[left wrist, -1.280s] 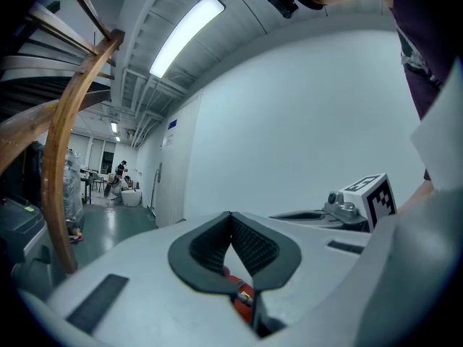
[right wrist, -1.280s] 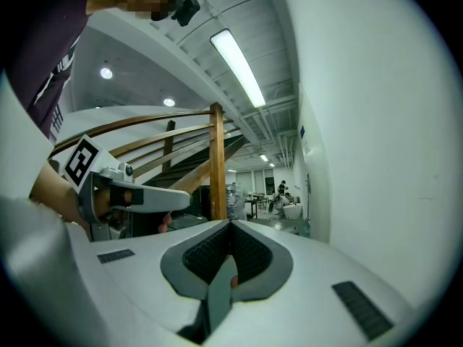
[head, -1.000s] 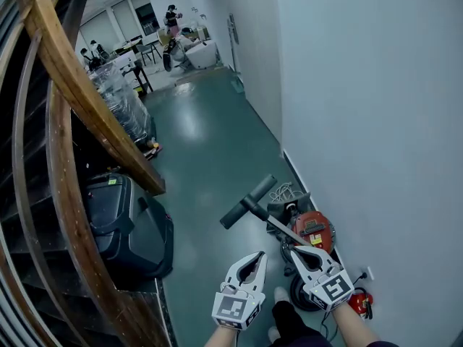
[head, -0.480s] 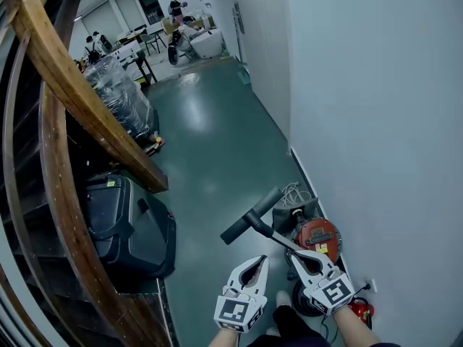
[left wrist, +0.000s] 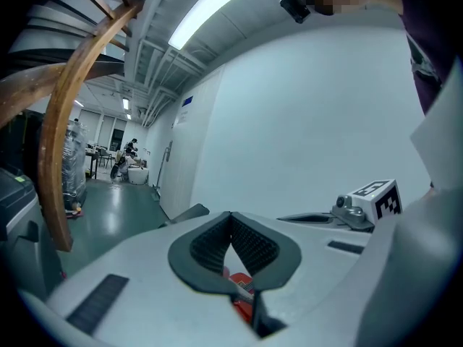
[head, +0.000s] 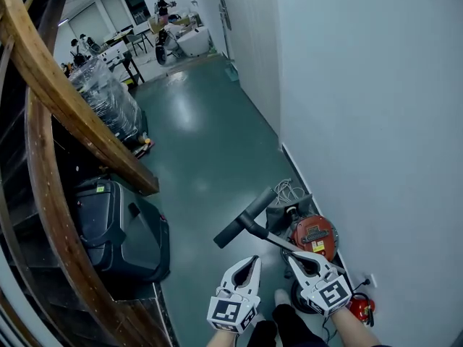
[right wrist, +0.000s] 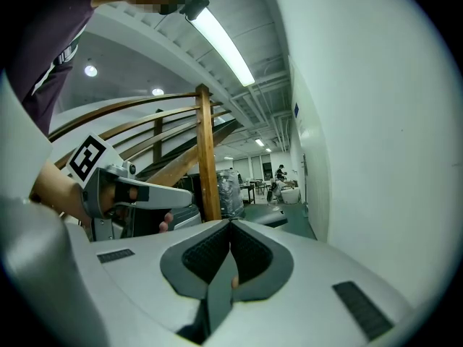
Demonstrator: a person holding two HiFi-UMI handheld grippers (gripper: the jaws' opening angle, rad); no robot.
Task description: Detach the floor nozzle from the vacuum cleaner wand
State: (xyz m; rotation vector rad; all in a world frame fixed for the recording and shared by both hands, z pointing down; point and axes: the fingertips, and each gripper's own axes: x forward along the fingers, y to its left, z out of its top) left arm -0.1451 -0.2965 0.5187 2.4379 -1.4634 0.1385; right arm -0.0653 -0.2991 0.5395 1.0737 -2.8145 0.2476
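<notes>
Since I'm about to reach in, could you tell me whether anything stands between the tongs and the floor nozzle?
Nothing visible does. The floor nozzle lies on the floor just ahead of the left tongs and right tongs, both shut.

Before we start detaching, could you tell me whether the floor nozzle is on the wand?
On: the floor nozzle meets the wand at its end, with no gap.

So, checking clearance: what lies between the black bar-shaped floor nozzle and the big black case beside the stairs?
Only bare green floor, shown in the head view.
</notes>
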